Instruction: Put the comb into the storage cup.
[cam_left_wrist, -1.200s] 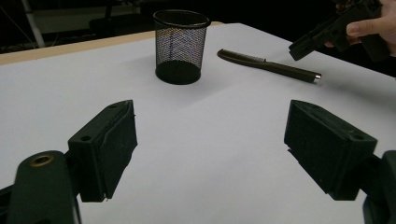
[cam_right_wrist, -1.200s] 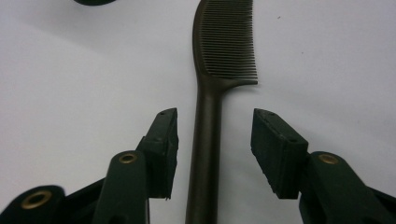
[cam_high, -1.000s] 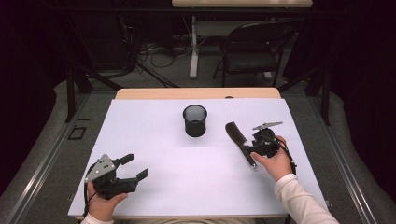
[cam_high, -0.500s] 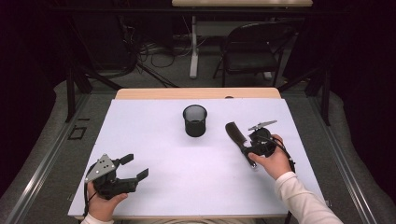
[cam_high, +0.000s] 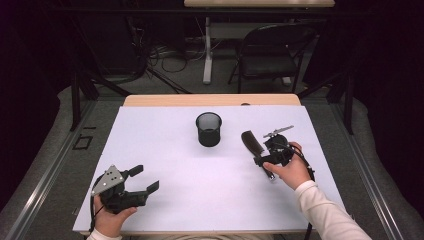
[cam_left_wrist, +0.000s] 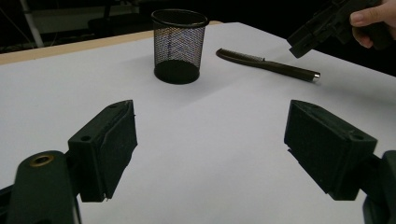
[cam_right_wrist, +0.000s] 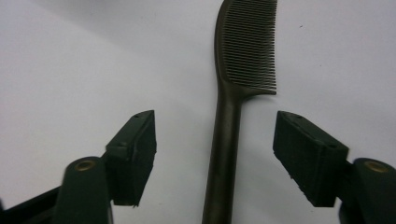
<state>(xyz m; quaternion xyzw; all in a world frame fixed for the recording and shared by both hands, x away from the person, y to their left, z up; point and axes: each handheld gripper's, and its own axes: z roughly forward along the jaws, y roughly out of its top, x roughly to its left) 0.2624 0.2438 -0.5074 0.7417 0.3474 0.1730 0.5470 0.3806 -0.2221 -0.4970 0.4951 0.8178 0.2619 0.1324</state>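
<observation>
Evidently lining up a pick, the right gripper hangs over the dark comb, jaws just spread and straddling its handle untouched, flat on the tabletop beside the mesh cup, while the left gripper rests released.

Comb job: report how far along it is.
Done: nothing is in the mesh cup yet. In hand: the right gripper hangs over the comb, which lies flat on the table. Its jaws have just been opening; the handle sits between the fingers, untouched. The left gripper waits open, holding nothing. Left, probably: grip the comb, lift it and set it in the cup.
</observation>
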